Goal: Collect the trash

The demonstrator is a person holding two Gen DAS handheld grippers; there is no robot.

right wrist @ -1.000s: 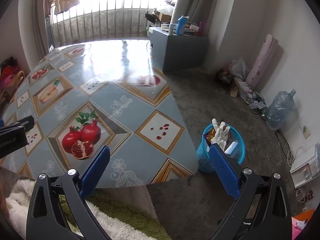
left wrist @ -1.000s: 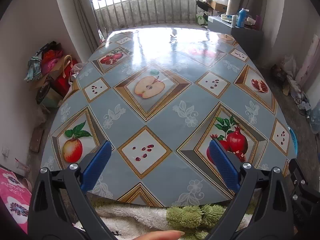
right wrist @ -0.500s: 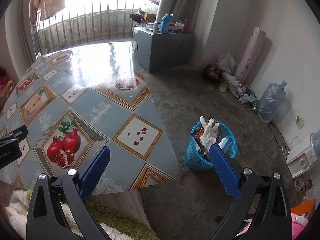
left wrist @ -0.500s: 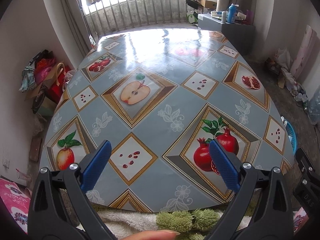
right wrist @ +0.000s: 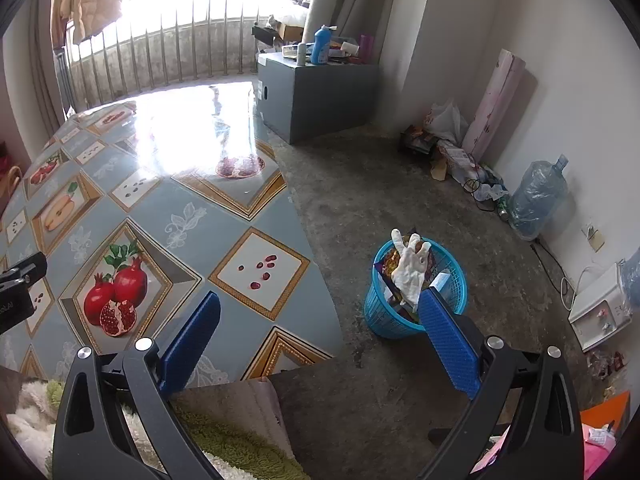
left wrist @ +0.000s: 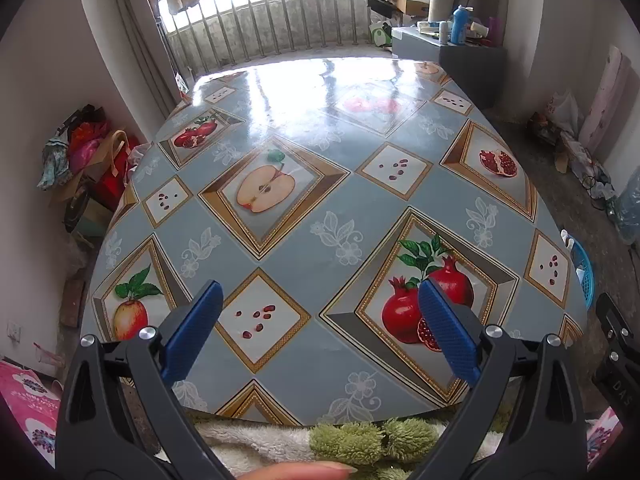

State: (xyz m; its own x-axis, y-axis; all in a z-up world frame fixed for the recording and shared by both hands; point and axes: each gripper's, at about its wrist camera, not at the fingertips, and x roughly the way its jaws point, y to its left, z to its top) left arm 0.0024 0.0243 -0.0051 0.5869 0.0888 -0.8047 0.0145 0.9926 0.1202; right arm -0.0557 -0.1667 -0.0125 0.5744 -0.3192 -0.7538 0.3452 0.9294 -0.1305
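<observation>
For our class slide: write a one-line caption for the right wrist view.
Open right gripper above the floor beside the table, facing a blue basket holding trash.

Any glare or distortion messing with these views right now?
Left wrist view: window glare washes out the far end of the table; fisheye bends its edges. Right wrist view: same glare on the tabletop, but the blue basket on the floor is evenly lit and sharp.
</observation>
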